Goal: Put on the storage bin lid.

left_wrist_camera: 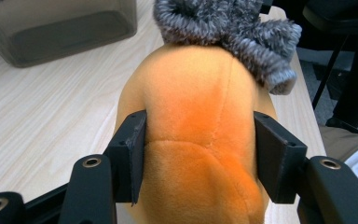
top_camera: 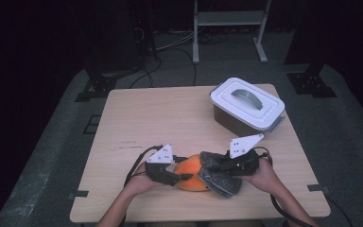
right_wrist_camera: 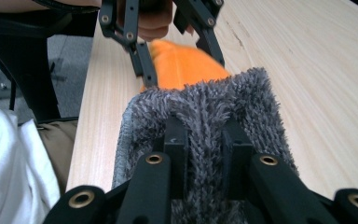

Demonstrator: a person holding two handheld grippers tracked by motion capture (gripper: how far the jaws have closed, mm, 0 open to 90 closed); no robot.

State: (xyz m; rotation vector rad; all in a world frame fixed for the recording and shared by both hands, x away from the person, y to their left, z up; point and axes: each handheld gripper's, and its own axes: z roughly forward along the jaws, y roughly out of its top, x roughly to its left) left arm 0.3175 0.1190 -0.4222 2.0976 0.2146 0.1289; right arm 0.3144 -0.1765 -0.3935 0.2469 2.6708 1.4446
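Observation:
An orange plush toy [top_camera: 191, 172] lies near the table's front edge. My left gripper [top_camera: 179, 177] is shut on it, and in the left gripper view both pads press into the sides of the plush toy [left_wrist_camera: 196, 93] around my left gripper [left_wrist_camera: 200, 149]. A grey fuzzy knitted cloth [top_camera: 220, 177] covers the toy's right end, with my right gripper [top_camera: 217, 165] shut on it. In the right gripper view my right gripper [right_wrist_camera: 205, 135] pinches a fold of the grey cloth [right_wrist_camera: 205, 98]; beyond it are the plush toy [right_wrist_camera: 182, 65] and the left gripper [right_wrist_camera: 177, 46].
A grey bin with a white handled lid [top_camera: 248, 106] stands at the back right of the wooden table [top_camera: 146, 118]. Its dark wall [left_wrist_camera: 60, 28] lies beyond the toy in the left gripper view. A metal stand [top_camera: 229, 19] is on the floor behind.

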